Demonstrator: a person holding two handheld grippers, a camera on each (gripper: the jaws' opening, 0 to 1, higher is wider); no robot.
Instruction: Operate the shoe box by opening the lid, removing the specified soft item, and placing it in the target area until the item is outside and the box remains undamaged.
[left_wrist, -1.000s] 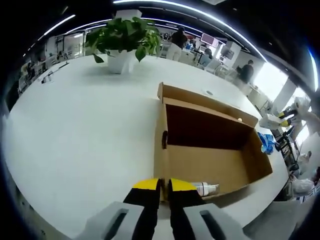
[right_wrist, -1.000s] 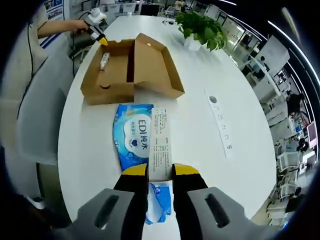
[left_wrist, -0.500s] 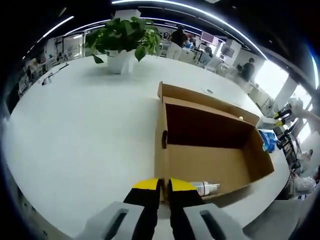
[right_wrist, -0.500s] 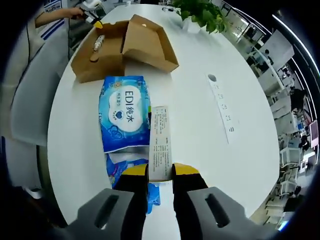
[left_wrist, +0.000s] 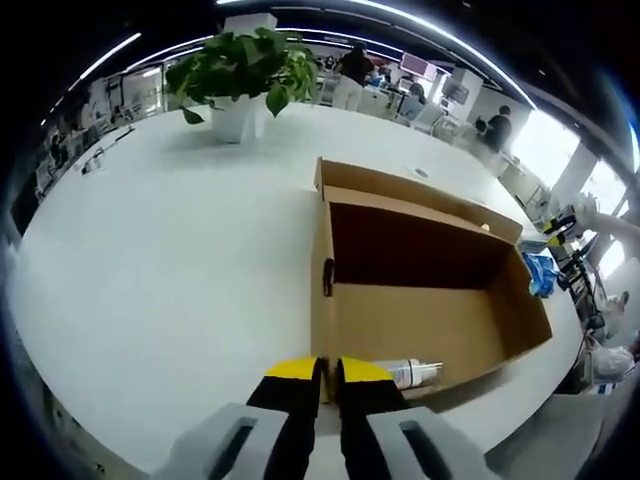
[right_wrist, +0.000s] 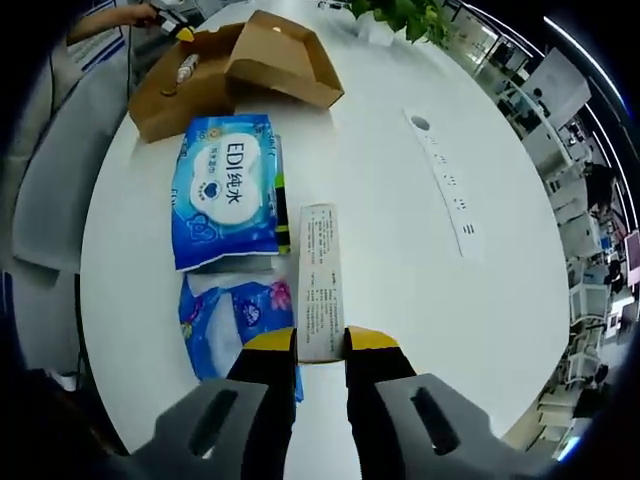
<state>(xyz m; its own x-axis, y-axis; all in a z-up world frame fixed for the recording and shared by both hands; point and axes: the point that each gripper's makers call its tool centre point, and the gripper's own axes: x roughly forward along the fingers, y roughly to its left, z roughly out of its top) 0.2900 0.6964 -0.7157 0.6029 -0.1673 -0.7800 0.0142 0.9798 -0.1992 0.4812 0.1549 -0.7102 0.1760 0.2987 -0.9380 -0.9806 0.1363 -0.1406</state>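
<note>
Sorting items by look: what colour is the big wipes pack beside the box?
Blue with a white label panel; the wipes pack shows best in the right gripper view.
</note>
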